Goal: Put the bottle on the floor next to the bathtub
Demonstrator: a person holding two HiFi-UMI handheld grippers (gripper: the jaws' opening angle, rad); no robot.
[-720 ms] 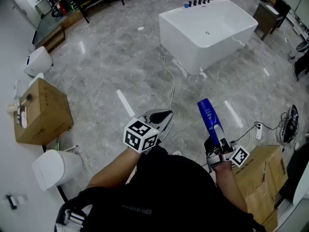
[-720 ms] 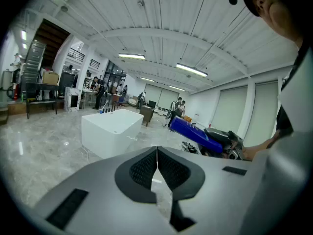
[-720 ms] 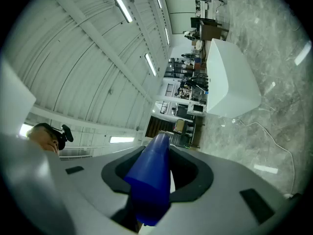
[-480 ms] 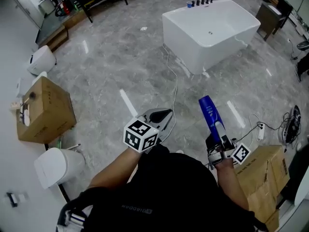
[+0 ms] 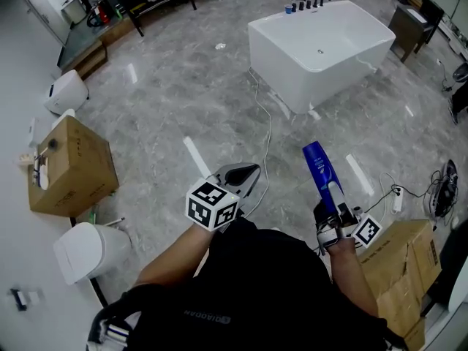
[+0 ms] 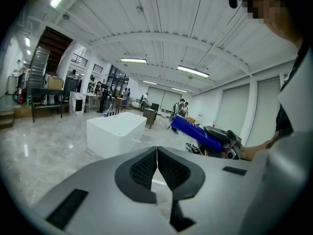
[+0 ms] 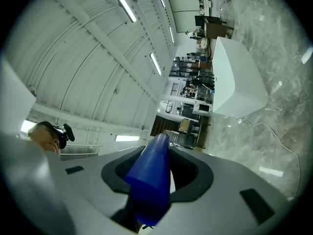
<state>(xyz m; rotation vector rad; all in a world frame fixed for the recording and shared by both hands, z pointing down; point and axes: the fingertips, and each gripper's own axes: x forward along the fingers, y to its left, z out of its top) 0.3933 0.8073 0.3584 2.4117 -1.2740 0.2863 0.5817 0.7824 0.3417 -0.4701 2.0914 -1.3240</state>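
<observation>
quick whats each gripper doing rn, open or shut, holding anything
left gripper: shut, nothing between its jaws
right gripper: shut on the blue plastic bottle

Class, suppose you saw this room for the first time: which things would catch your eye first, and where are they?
The bright blue bottle, clamped in the jaws of the right gripper low in the head view, points toward the white bathtub standing on the grey floor farther off. The left gripper beside it is shut and empty.
</observation>
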